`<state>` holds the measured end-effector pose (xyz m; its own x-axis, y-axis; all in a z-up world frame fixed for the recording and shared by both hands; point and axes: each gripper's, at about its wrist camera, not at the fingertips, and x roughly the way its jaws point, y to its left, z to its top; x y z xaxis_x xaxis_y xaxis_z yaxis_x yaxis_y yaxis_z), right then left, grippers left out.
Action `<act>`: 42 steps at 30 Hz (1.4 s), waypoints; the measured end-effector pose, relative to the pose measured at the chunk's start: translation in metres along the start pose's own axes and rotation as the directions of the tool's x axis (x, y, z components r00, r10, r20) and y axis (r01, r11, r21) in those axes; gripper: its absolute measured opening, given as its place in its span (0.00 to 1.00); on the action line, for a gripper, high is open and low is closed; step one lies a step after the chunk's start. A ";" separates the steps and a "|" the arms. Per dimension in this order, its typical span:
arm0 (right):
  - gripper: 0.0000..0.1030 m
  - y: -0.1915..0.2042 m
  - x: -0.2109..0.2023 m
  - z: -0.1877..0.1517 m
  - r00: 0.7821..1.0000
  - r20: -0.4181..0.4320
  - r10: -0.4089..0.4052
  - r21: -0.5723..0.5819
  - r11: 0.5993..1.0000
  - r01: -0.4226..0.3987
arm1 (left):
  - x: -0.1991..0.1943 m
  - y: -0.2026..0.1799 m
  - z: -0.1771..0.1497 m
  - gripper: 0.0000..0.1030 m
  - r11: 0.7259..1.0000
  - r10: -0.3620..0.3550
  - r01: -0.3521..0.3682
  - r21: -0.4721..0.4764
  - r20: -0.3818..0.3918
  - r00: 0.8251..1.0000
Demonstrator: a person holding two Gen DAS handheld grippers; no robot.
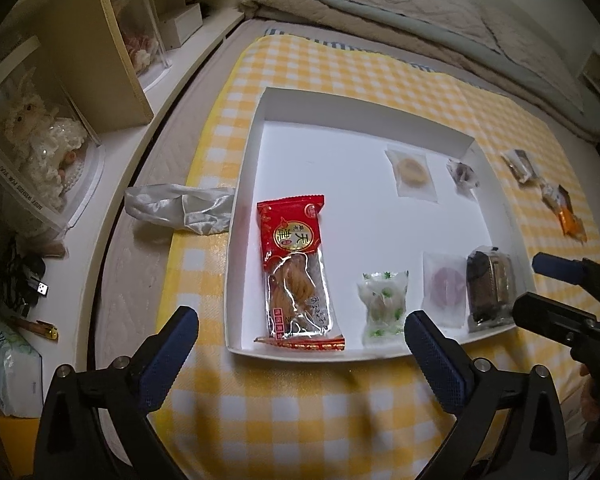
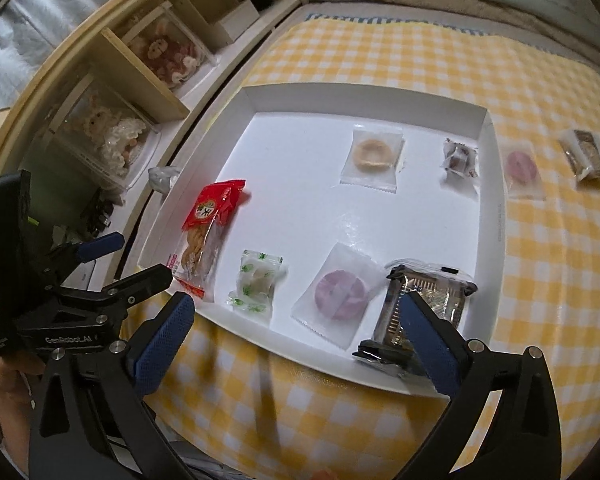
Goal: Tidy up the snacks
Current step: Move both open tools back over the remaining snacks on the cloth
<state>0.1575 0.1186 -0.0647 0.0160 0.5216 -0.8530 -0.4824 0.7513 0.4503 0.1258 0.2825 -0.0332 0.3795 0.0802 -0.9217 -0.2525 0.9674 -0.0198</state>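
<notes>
Your left gripper (image 1: 300, 342) hung over the checked cloth (image 1: 300, 408) at the tray's near edge, fingers wide apart, nothing between them. Your right gripper (image 2: 296, 332) hovered at the same edge, also spread wide and empty; its right finger (image 2: 428, 340) overlapped the brown cake pack in view, though contact could not be told.

White tray (image 2: 496, 216), left to right in the right wrist view:
- Red twist pack (image 2: 206, 236) at 9 o'clock, lying lengthwise by the left wall.
- Green-leaf candy (image 2: 256, 284) at 7 o'clock, just beside the twist pack.
- Purple cake (image 2: 340, 294) in a clear wrapper at 6 o'clock, between the candy and the brown pack.
- Ring biscuit (image 2: 374, 158) at 12 o'clock, well apart from the front row.
- Brown cake pack (image 2: 424, 308) at 5 o'clock, near end overhanging the tray's front rim.
- Small dark sweet (image 2: 460, 160) at 2 o'clock, near the right wall.

Outside the tray, on the cloth at 3 o'clock: a second pink cake (image 2: 522, 170) just beside the right wall, then a nut bar (image 2: 586, 154) farther right. The left wrist view showed an orange wrapper (image 1: 570, 220) out there too.

A crumpled white bag (image 1: 180, 208) lay off the tray's left side.
</notes>
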 end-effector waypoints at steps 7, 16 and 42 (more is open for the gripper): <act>1.00 0.000 -0.012 -0.006 1.000 0.027 -0.017 -0.007 1.000 0.017 | -0.020 -0.001 -0.002 1.00 1.000 0.004 -0.004 -0.002 0.017 1.000; 1.00 -0.008 -0.030 -0.012 0.997 0.065 -0.046 -0.033 0.998 0.048 | -0.051 -0.006 -0.008 1.00 1.000 -0.006 0.006 0.003 0.051 0.999; 1.00 -0.120 -0.140 -0.027 0.949 0.251 -0.191 0.056 0.981 0.183 | -0.081 -0.137 0.035 1.00 0.984 -0.102 0.077 0.162 0.151 0.983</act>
<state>0.1894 -0.0559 -0.0067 0.3277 0.4527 -0.8293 -0.4211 0.8557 0.3007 0.1604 0.1514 0.0577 0.5330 0.0169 -0.8459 -0.0750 0.9968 -0.0274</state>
